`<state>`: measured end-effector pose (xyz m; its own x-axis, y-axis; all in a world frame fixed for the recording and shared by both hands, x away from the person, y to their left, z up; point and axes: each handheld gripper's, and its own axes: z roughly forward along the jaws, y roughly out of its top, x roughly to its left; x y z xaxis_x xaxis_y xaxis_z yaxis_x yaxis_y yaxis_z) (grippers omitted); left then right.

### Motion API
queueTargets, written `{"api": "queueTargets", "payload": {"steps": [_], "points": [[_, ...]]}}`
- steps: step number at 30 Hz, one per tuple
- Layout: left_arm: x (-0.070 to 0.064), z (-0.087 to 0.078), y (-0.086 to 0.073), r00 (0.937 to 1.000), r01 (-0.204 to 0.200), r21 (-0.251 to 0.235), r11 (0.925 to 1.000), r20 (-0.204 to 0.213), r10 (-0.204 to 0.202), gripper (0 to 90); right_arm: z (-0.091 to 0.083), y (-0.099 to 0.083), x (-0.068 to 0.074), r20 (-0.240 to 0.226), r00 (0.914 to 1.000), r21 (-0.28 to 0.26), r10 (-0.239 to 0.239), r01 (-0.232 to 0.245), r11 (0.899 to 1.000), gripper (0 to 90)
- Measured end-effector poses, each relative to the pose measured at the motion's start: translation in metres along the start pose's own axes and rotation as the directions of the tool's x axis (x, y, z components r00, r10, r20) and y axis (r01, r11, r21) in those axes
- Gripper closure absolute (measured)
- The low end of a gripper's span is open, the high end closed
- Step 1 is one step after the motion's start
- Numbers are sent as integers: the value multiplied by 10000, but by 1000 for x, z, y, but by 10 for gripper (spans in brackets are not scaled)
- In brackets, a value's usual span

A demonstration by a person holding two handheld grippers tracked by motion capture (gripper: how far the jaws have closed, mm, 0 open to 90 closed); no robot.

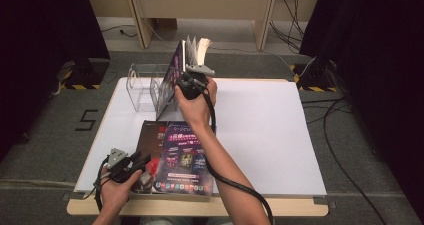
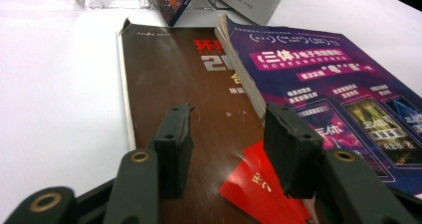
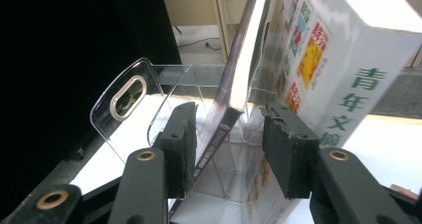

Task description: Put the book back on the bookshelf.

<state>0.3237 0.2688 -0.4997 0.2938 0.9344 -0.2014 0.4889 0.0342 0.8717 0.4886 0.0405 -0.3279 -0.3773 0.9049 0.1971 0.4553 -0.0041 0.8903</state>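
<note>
The right gripper (image 1: 189, 80) has its jaws spread on either side of a thin purple-covered magazine (image 3: 234, 84), which stands tilted in the clear acrylic file rack (image 1: 142, 87) near the far left corner of the white table (image 1: 260, 130); whether the pads press it I cannot tell. A white-spined magazine (image 3: 343, 79) leans just beside it. The left gripper (image 1: 131, 166) hangs released over a brown book (image 2: 179, 89) and a purple paperback (image 2: 328, 89) at the near edge
</note>
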Motion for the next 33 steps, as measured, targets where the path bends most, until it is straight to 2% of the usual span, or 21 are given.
{"api": "queueTargets", "payload": {"steps": [3, 5, 8, 13, 16, 20, 24, 29, 30, 33], "points": [[0, 0, 0, 10000, 0, -5, 10000, 10, 0, 514, -5, -1, -1, -83, 10000, -36, -13, 13, 10000, 565], [0, 1, 0, 10000, 17, -18, 10000, 10, -17, 506, -7, -1, -3, -167, 9997, 63, -180, 181, 9998, 564], [0, 1, 0, 10000, -18, -31, 10000, -6, 18, 503, -8, -2, -5, -71, 9995, 28, -300, 300, 9995, 563], [0, 0, 1, 10000, -61, -59, 10000, -45, 61, 503, -14, -6, -7, -441, 9990, 152, 106, -100, 9998, 515], [0, 0, 1, 10000, -71, -79, 9999, -54, 71, 504, -16, -8, -8, -497, 9987, 264, 66, -53, 9996, 502], [0, 0, 2, 10000, -47, -117, 9999, -44, 47, 503, -18, -12, -8, -493, 9985, 67, -221, 225, 9997, 480], [0, -1, 2, 10000, -31, -167, 9999, -76, 30, 503, -22, -14, -12, -600, 9981, 9, -166, 167, 9999, 458], [0, -1, 3, 10000, -64, -174, 9998, -26, 63, 502, -26, -16, -16, -557, 9977, -100, -381, 376, 9992, 431], [-1, -1, 3, 10000, -71, -180, 9998, -22, 71, 501, -27, -17, -19, -663, 9971, -64, -373, 370, 9993, 429], [-1, -1, 3, 10000, -98, -176, 9998, -16, 98, 497, -31, -19, -22, -688, 9961, -123, -556, 548, 9984, 441]]}}
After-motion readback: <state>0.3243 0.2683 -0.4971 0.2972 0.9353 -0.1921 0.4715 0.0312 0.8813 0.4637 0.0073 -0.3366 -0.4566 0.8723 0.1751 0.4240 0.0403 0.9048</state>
